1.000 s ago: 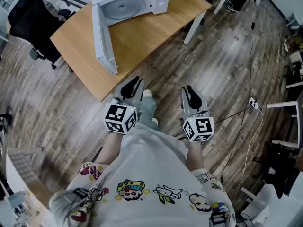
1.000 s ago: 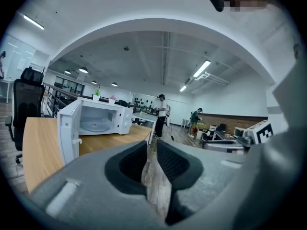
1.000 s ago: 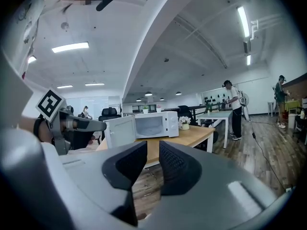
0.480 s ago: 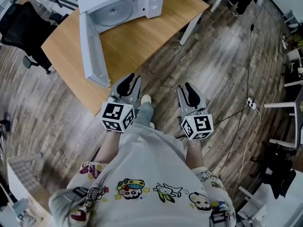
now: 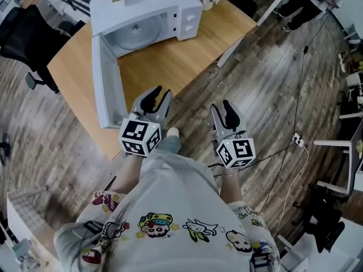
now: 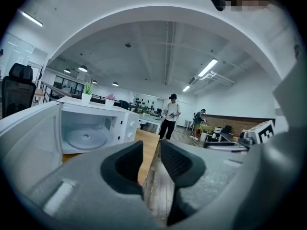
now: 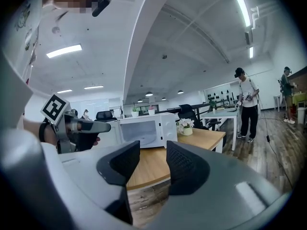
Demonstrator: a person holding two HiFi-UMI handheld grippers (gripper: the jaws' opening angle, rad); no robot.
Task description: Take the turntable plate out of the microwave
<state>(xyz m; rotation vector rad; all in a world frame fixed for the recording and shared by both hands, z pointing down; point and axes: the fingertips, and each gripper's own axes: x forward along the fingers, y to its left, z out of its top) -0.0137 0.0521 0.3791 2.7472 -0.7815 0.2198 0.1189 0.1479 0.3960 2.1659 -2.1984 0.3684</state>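
Left gripper (image 5: 160, 94) and right gripper (image 5: 222, 107) are held out side by side, aimed near-level toward the open microwave (image 5: 148, 15); both sets of jaws have just been opening, nothing pinched, turntable plate (image 5: 138, 37) sat inside

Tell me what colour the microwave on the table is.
White. The microwave shows best in the head view.

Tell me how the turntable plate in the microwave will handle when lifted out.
The turntable plate looks like thin glass: probably rigid, fragile and slippery. Flat and round, it may roll on edge.
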